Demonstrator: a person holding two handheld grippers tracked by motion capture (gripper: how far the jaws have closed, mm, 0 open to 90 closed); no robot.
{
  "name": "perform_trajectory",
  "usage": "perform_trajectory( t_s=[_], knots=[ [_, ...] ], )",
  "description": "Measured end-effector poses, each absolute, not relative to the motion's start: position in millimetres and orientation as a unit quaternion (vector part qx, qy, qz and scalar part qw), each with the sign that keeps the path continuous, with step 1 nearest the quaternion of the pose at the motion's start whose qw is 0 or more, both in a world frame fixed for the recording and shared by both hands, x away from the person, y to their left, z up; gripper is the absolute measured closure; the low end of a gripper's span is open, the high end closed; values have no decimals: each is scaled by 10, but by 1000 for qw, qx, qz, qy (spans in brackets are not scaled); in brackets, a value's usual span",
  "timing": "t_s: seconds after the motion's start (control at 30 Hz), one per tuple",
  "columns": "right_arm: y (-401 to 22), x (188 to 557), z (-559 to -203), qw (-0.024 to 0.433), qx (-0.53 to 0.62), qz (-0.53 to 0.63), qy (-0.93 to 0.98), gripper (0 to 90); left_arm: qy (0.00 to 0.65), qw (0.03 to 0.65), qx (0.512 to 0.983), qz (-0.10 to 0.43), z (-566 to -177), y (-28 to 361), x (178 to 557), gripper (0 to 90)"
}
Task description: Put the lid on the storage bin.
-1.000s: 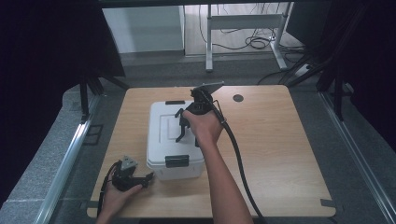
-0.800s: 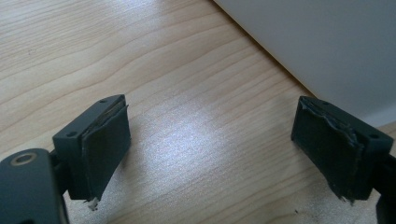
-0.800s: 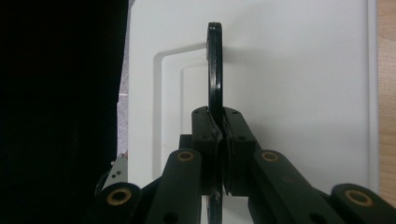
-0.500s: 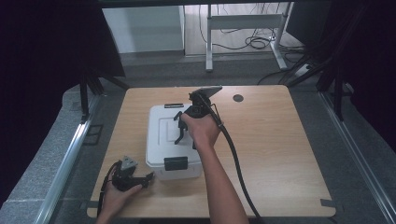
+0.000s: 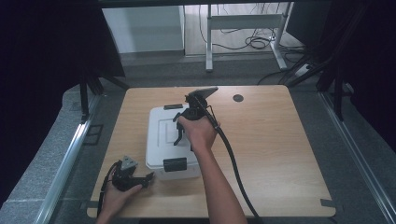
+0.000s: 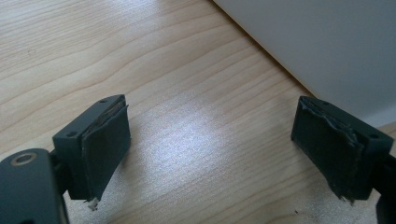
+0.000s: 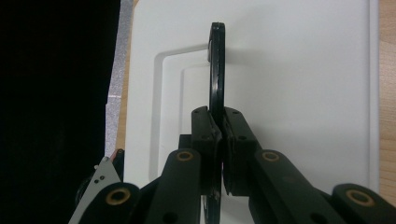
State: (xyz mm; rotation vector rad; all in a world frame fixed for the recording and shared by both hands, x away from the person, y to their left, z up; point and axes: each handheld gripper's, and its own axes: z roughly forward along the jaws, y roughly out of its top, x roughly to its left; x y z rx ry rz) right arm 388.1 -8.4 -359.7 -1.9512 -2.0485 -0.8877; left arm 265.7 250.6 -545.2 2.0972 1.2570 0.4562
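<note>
A white plastic box [image 5: 161, 140] with black latches at its front [image 5: 175, 164] and back [image 5: 173, 107] stands on the wooden table [image 5: 280, 149], left of centre. My right gripper [image 5: 179, 134] reaches down onto the lid and is shut on the lid's thin black handle [image 7: 217, 70], which stands upright between the pads [image 7: 217, 140] over the lid [image 7: 303, 93]. My left gripper [image 5: 140, 178] lies on the table at the box's front left corner. Its jaws are open [image 6: 210, 149] over bare wood, with the box's white wall [image 6: 317, 46] just beyond.
The right gripper's black cable [image 5: 233, 163] trails over the table toward the near edge. A small dark round spot [image 5: 238, 98] sits at the table's far side. Grey floor and metal rails run along both sides, with a desk frame [image 5: 243, 23] beyond.
The right hand has edged slightly left over the lid, still clamped on the handle. The left hand and the box have not moved.
</note>
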Motion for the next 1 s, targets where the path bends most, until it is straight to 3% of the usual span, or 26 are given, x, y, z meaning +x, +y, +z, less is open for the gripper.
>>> perform_trajectory(
  t_s=[0.17,0.3,0.47,1.0],
  knots=[
    [-77,3872,-3597,84,-650,-302,-693,815,478,321,799,174,-5452,2506,2659,115],
    [-68,3863,-3613,79,-622,-309,-715,635,478,321,799,173,-5452,2505,2660,115],
    [-85,3823,-3584,66,-588,-332,-735,483,478,321,799,174,-5452,2505,2660,115],
    [-629,3639,-3507,39,-562,-381,-733,444,478,321,799,173,-5452,2505,2660,115]
  ],
)
